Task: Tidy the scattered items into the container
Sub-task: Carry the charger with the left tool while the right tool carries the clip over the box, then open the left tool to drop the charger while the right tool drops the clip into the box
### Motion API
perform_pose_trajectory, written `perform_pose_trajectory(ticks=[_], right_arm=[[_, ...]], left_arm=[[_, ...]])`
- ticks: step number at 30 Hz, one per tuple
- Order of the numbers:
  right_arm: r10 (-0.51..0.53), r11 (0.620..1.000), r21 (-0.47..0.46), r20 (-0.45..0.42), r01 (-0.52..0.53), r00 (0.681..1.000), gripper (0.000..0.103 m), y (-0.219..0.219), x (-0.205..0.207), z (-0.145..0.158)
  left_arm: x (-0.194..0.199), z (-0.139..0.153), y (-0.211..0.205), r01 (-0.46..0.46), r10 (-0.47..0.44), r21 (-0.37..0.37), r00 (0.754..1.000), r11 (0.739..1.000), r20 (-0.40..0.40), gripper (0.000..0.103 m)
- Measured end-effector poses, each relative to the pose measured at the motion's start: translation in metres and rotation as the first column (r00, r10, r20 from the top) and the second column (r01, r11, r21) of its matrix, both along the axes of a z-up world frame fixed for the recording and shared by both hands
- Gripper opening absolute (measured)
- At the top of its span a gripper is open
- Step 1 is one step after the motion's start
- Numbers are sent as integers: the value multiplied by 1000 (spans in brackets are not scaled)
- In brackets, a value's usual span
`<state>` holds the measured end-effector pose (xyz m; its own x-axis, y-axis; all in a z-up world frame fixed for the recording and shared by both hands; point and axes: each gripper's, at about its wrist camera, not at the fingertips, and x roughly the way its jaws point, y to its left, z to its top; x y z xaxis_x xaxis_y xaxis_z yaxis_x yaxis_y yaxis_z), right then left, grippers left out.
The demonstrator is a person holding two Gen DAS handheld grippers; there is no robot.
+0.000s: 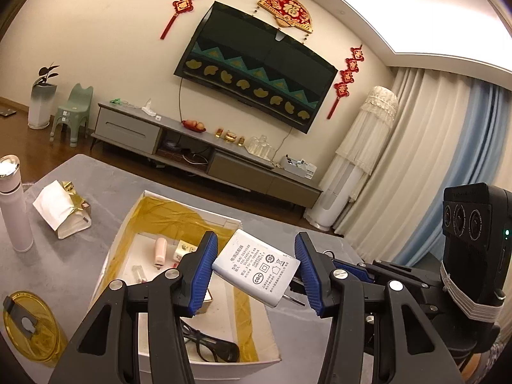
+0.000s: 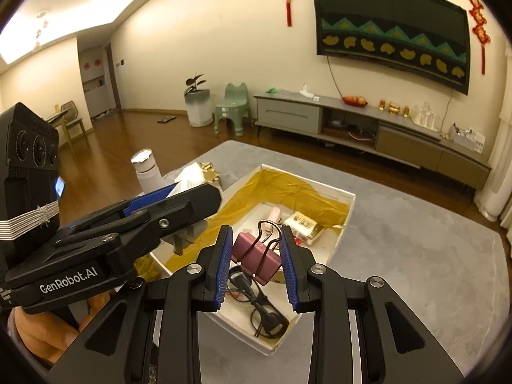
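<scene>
While box (image 1: pixel 179 363) sits below, bottle (image 1: pixel 14 204), tissue pack (image 1: pixel 60 211), yellow lid (image 1: pixel 30 329) nearby.

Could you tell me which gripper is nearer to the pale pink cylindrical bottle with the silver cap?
Left. The left gripper, holding a white charger, sits beside the bottle; the right gripper, holding a pink binder clip, is farther across the box.

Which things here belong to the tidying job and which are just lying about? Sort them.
Job:
left gripper shut on white charger
right gripper shut on pink binder clip
white box, gold-lined

Lying about:
pale bottle
amber lid
torn gold packet
</scene>
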<state>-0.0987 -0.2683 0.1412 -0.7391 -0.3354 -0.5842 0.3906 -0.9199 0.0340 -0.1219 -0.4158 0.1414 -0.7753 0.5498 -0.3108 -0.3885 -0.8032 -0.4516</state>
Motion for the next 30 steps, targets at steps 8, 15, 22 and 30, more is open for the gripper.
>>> perform_pose_trajectory(ticks=[8,15,22,30], right_arm=[[11,999,30,18,-12,1000,31,-7,-20,-5],[17,1000,16,91,-18,996,31,-5,-52,-15],[40,998,-50,217,-30,975,31,2,-91,-30],[34,999,-12,277,-32,960,31,4,-120,-51]], left_arm=[[-19,-16,-37,-47,46,16,998,999,41,51],[-37,-33,-40,-47,50,-30,994,998,97,51],[-64,-46,-19,-30,52,-144,987,989,152,51],[-95,-63,-3,3,41,-181,971,983,236,51]])
